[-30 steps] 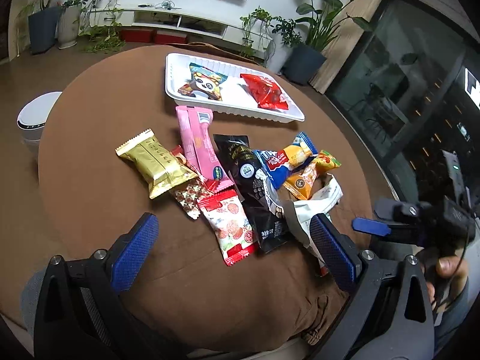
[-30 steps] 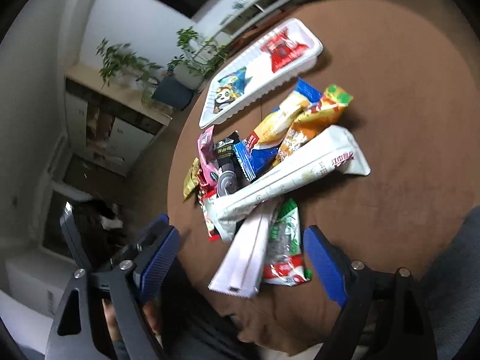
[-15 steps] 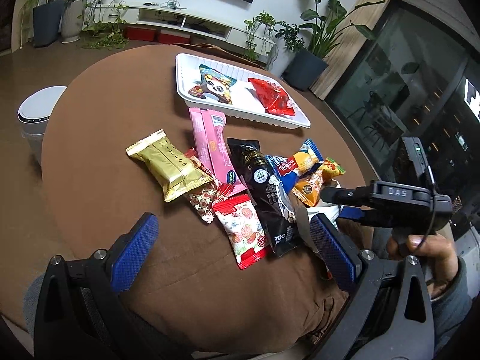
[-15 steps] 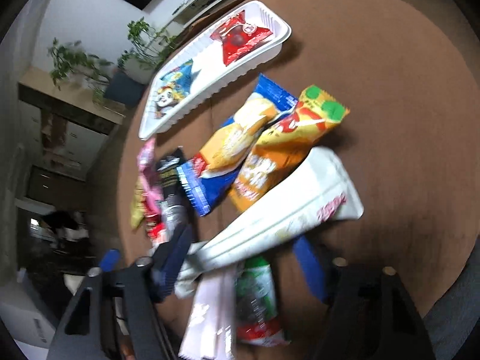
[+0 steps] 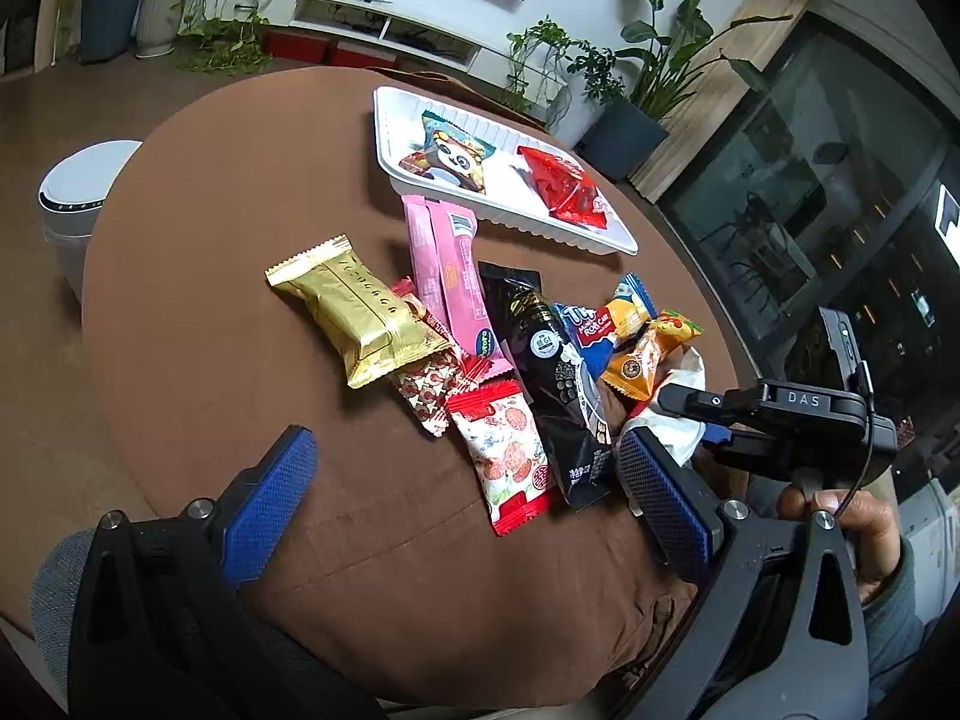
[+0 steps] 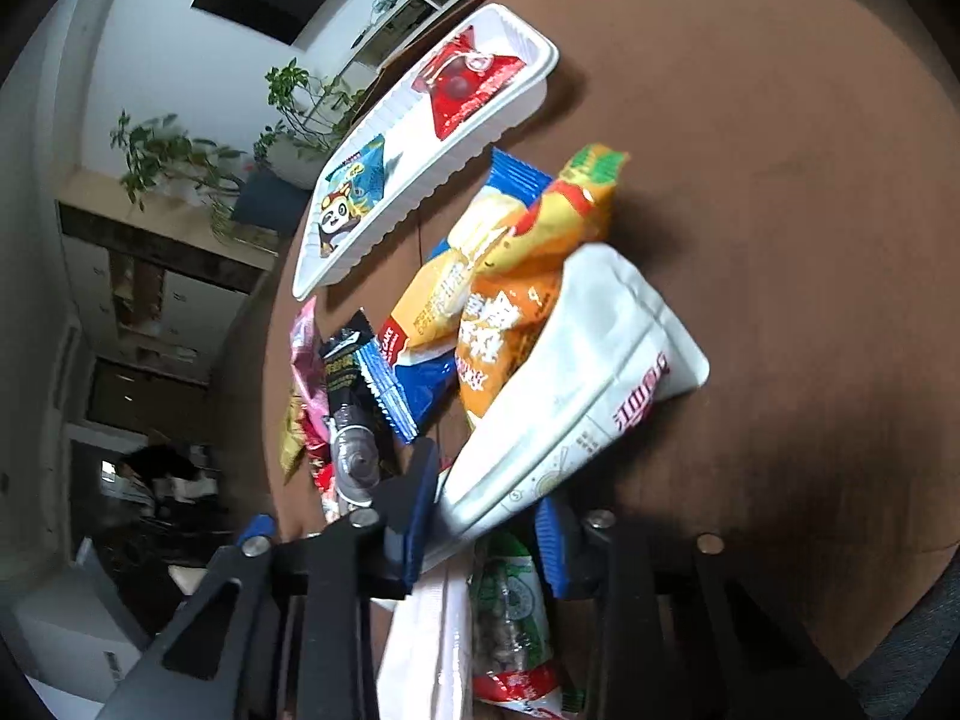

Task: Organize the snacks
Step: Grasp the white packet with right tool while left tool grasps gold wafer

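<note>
A white tray (image 5: 384, 120) (image 6: 420, 204) at the far side of the round brown table holds a panda packet (image 5: 450, 150) and a red packet (image 5: 564, 192). Loose snacks lie in a heap: gold (image 5: 360, 312), pink (image 5: 447, 276), black (image 5: 552, 372), blue-yellow (image 6: 444, 300), orange (image 6: 510, 324). My right gripper (image 6: 483, 531) (image 5: 690, 420) is closing, and its pads press on the near end of a long white packet (image 6: 576, 372). My left gripper (image 5: 468, 510) hangs open above the near table edge, holding nothing; a red-white packet (image 5: 504, 438) lies below it.
A green packet (image 6: 510, 606) and a second white packet (image 6: 420, 660) lie under the right gripper. A white round bin (image 5: 78, 192) stands on the floor to the left. Potted plants and a low TV console line the far wall. A hand (image 5: 840, 516) holds the right gripper.
The right gripper has come in low over the heap and its jaws have narrowed from wide open onto the white packet's near end. The left gripper has barely shifted.
</note>
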Demonstrator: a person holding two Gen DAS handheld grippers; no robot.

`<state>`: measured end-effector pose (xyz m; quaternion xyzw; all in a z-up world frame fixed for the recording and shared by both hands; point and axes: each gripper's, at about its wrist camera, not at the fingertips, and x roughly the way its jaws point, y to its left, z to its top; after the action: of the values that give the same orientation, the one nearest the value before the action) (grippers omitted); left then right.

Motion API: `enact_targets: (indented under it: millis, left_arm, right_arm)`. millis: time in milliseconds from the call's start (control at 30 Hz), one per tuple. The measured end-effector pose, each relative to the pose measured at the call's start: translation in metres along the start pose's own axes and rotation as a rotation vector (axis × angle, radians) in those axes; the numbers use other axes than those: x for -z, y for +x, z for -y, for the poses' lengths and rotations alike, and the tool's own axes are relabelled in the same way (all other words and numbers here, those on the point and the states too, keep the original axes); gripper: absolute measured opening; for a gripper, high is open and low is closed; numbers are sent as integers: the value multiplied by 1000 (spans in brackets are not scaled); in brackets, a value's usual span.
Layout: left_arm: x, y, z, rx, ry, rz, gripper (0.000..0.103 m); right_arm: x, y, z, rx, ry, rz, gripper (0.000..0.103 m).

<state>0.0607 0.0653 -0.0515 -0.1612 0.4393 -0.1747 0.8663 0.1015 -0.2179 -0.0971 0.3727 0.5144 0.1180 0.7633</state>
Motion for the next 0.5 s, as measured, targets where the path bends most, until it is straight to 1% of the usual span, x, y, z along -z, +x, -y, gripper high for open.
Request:
enact_targets:
  millis: [67, 100, 167, 333, 500]
  left_arm:
    - [0, 1, -1, 1, -3, 0, 101]
    - [0, 2, -1, 4, -9, -2, 101]
    - [0, 3, -3, 11, -19, -6, 101]
    - [0, 6, -7, 12, -38, -9, 101]
    - [0, 7, -11, 10, -56, -7, 101]
  right_arm:
    - [0, 1, 6, -46, 32, -12, 24]
    - [1, 0, 7, -63, 39, -14, 21]
    - [2, -1, 7, -86, 39, -12, 18]
    - [5, -2, 8, -126, 54, -13, 17]
    - [6, -3, 12, -189, 70, -4, 15]
